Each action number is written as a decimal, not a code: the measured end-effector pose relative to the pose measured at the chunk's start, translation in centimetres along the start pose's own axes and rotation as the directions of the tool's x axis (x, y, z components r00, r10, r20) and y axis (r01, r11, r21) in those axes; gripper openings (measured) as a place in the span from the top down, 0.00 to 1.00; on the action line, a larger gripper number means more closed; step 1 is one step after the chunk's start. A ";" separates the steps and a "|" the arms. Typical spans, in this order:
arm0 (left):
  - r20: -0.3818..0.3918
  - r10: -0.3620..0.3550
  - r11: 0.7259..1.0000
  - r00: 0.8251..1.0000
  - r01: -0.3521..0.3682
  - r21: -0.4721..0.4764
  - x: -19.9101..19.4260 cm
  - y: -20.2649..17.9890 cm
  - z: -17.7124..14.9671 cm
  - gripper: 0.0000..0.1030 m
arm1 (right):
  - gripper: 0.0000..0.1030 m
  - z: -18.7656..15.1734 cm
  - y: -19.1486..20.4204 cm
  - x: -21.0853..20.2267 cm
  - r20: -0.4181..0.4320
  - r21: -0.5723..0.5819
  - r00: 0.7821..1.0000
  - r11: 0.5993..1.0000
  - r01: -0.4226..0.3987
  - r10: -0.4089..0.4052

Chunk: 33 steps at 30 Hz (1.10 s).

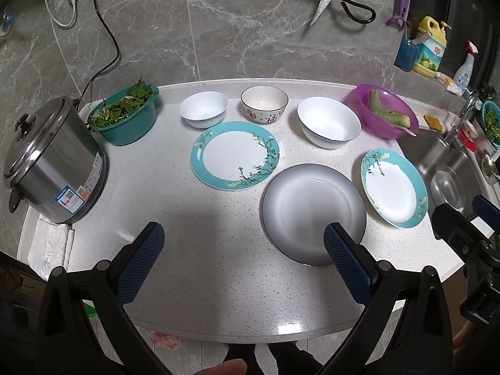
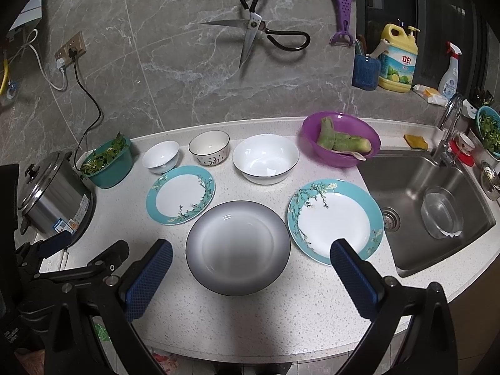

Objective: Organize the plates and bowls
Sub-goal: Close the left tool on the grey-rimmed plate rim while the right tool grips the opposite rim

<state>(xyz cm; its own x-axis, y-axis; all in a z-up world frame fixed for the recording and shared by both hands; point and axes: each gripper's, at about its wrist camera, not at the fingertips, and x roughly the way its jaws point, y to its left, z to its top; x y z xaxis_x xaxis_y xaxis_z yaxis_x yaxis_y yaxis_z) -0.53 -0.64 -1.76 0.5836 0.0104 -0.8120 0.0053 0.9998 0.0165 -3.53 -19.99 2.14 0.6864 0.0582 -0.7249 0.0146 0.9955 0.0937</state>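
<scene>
Both tongs, left tongs [image 1: 243, 243] and right tongs [image 2: 250, 259], hang released; pinch the grey plate [image 2: 237, 247] by its near-edge rim, lifting level.

The speckled white counter [image 1: 218, 250] is viewed by both wrist cameras from above its near edge, tilted down and faced toward the grey marble-tiled wall [image 1: 250, 31]. The left view is set further left, the right view nearer the steel sink [image 2: 437, 187]. The same dishes are shared.

counter [image 2: 250, 318] speckled white | 12 o'clock: three bowls [image 2: 265, 158] | centre: three plates [image 2: 236, 247] | 9 o'clock: cooker [image 2: 53, 200], green basket [image 2: 107, 164] | 1 o'clock: purple basin [image 2: 340, 139]
</scene>
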 end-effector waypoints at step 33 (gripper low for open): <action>-0.401 -0.415 0.854 0.817 0.501 0.138 23.5 1.2 1.6 0.23 | 0.20 -11.1 -14.1 17.6 0.023 0.698 0.921 0.653 -0.294 0.390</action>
<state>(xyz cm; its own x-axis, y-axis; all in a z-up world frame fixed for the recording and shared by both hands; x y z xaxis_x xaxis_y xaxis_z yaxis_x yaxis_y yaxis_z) 14.44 0.82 -19.87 0.1493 -0.4009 -0.9039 0.4089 0.8573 -0.3127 0.31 -32.13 -19.53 0.6546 0.4398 -0.6149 0.3148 0.5809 0.7506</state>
